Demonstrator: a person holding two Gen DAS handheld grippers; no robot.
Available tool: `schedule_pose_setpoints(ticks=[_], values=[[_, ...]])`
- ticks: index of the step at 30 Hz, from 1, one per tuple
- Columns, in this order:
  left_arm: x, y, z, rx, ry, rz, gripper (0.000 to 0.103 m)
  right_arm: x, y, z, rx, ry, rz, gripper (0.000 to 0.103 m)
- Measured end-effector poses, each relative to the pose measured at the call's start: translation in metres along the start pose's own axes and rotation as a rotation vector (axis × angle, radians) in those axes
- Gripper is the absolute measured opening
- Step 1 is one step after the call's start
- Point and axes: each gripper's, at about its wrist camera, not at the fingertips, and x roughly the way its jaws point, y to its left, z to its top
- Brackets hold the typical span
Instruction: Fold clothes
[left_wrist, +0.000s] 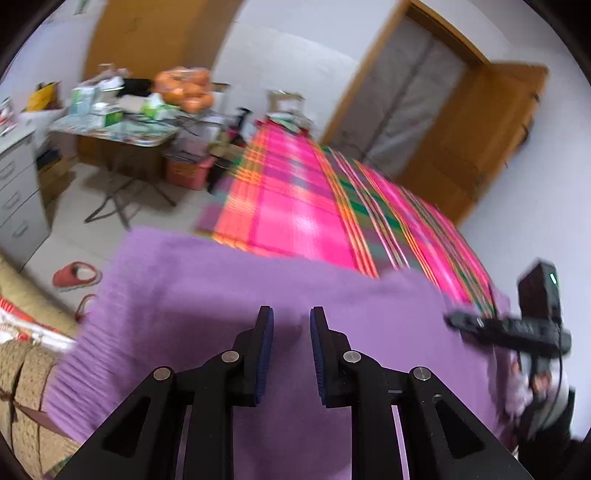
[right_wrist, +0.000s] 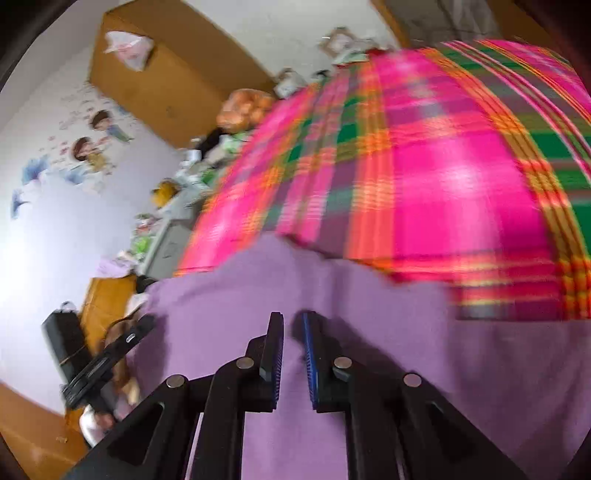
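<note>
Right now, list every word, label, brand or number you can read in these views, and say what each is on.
None can be read.
Green and white boxes on the cluttered folding table: print blurred.
Cartoon wall stickers on the white wall: pictures only, any lettering too blurred.
Purple knitted garment and pink plaid bedsheet: no text visible.
</note>
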Motion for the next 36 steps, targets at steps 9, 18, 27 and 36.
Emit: schedule_pose_setpoints(ticks=[9, 18, 27, 36], values=[[0.003, -0.02, -0.007, 0.014, 0.027, 0.025, 0.021, -0.056, -0.026, -0.015, 0.069, -0.088, -0.011, 0.014], [0.007, -0.078, -0.028, 0.131, 0.076, -0.072, 0.022, -0.095, -0.037, -0.061, 0.026, -0.065, -0.018, 0.014], [0.03, -0.109, -0.03, 0.209, 0.097, -0.093, 0.023, -0.182, -0.095, -0.056, 0.092, -0.308, -0.305, 0.03], [0.036, -0.114, -0.033, 0.228, 0.099, -0.089, 0.024, -0.184, -0.128, -0.028, 0.166, -0.348, -0.477, 0.037]])
